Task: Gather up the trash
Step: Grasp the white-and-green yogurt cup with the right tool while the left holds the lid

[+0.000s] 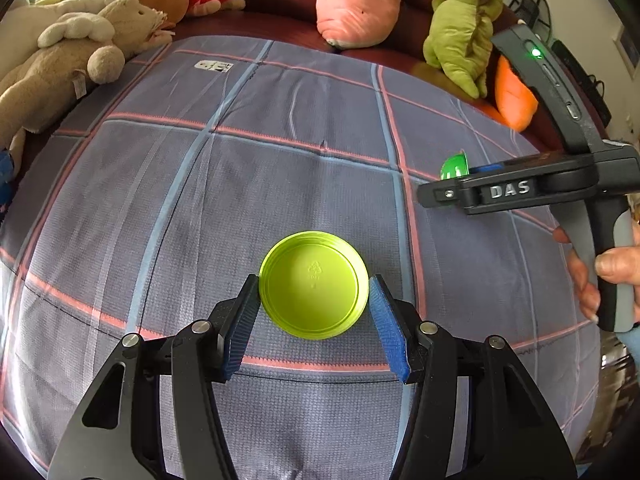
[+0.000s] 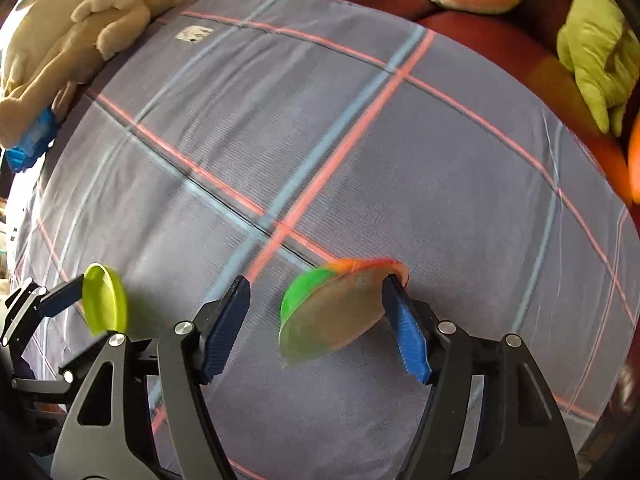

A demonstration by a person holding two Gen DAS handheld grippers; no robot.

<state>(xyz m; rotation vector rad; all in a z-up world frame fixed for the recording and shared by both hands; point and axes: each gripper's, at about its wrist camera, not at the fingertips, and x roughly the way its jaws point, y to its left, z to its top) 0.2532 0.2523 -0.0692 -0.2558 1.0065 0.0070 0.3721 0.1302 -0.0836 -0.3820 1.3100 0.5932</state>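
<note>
The left gripper (image 1: 314,300) is clamped on a lime lid (image 1: 313,284) at lower centre, held above the bed (image 1: 280,140). The right gripper (image 2: 316,308) stands apart; a blurred green-and-orange cup (image 2: 332,312) sits between its fingers, touching the right one, tilted, apparently unheld.

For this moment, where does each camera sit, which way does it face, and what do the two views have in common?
Left wrist: rides the left gripper, facing down its fingers at the lime lid gripped over the checked bedcover; the person's hand holding the right gripper shows.
Right wrist: rides the right gripper, facing steeply down at a blurred green cup between open jaws.
Shared: lid, bedcover, cream rabbit plush, green plush.
</note>
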